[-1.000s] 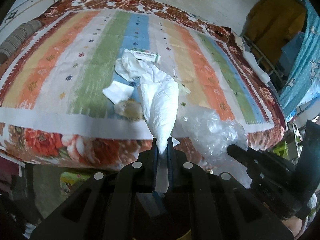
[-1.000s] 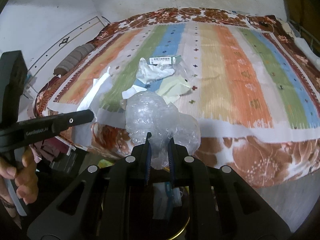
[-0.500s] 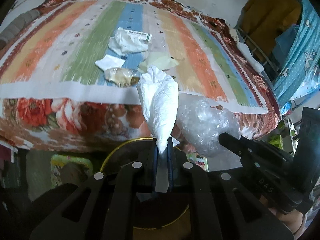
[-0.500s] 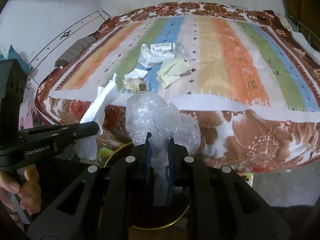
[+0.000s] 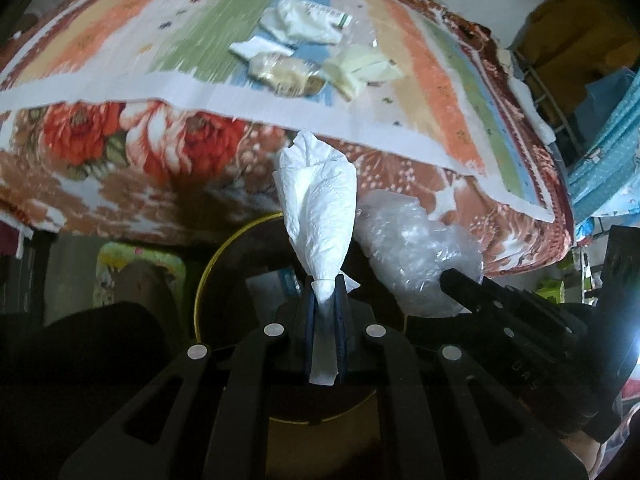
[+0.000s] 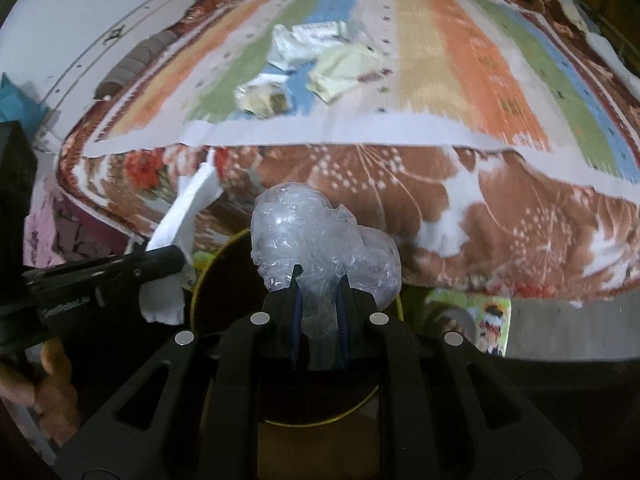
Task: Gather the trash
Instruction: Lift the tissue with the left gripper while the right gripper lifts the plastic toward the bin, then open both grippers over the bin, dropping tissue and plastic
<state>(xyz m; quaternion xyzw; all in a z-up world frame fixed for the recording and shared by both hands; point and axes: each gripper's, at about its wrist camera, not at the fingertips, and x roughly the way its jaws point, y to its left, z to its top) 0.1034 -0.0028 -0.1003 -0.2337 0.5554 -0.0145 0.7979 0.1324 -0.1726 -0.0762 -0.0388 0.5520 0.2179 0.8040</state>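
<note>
My left gripper (image 5: 325, 286) is shut on a white paper tissue (image 5: 318, 208) and holds it over a dark round bin with a yellow rim (image 5: 208, 264). My right gripper (image 6: 318, 280) is shut on a crumpled clear plastic bag (image 6: 316, 236), over the same bin (image 6: 200, 280). The plastic bag (image 5: 412, 248) and right gripper (image 5: 452, 280) also show in the left wrist view; the tissue (image 6: 188, 208) and left gripper (image 6: 176, 258) show in the right wrist view. More trash lies on the striped bedspread (image 6: 460, 60): white tissues (image 6: 292, 46), a clear wrapper (image 6: 262, 98), a pale yellow paper (image 6: 344, 70).
The bed's flowered side (image 6: 460, 208) hangs just behind the bin. A colourful printed item (image 6: 490, 320) lies on the floor to the right of the bin. A blue curtain (image 5: 604, 152) and a metal rack stand to the far right in the left wrist view.
Both grippers have drawn back from the bed and dropped lower, carrying the tissue and the plastic bag. The bin's rim has come into view beneath them.
</note>
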